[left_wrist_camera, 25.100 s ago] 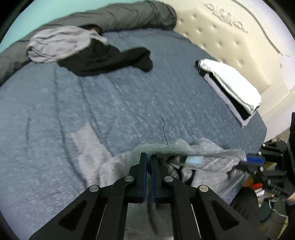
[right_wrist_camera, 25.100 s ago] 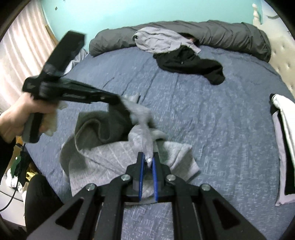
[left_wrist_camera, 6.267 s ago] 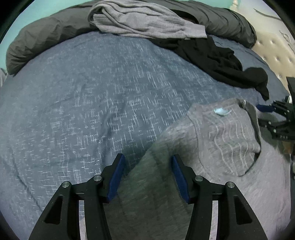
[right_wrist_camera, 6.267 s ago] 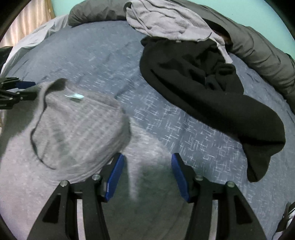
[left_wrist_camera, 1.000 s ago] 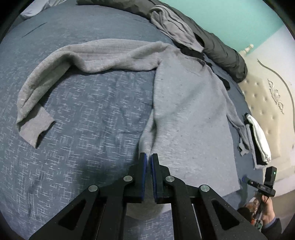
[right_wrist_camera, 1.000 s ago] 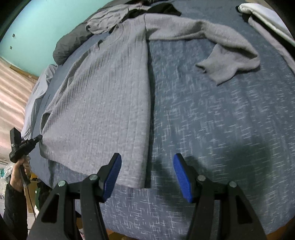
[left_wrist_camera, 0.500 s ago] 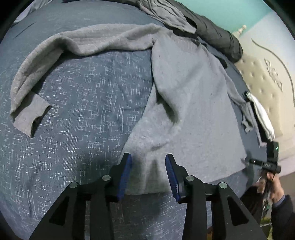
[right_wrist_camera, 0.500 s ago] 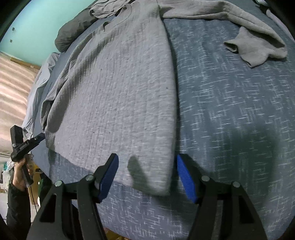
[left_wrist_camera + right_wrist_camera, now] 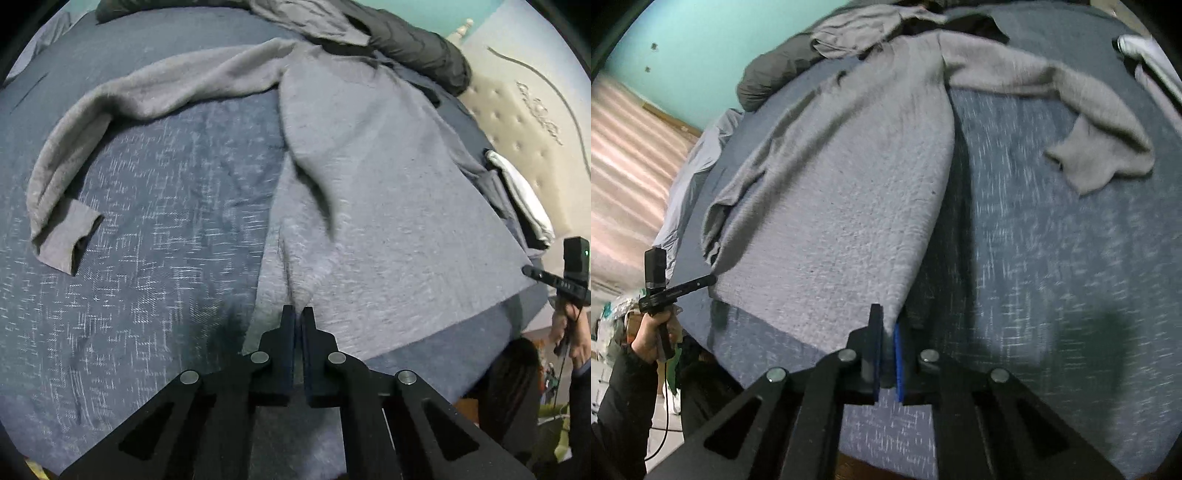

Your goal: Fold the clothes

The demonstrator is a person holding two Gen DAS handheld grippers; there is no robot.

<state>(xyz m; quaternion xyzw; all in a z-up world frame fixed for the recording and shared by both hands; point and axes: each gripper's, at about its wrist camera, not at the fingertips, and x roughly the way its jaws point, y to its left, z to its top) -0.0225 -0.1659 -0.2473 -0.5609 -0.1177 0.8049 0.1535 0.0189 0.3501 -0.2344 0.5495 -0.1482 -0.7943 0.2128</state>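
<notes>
Both grippers [image 9: 298, 314] [image 9: 884, 319] have just clamped the sweater's [image 9: 388, 206] hem corners.

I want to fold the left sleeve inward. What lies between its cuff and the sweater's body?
Only bare blue bedspread lies between the cuff and the grey sweater, as the left wrist view shows.

Both grippers were black, angular frames with round silver screws; the right gripper [image 9: 885, 323] carried blue pads, the left gripper [image 9: 297, 319] darker ones. A black sleeve [image 9: 622, 402] covered the person's arm, a thin cable [image 9: 666, 398] trailing below.
</notes>
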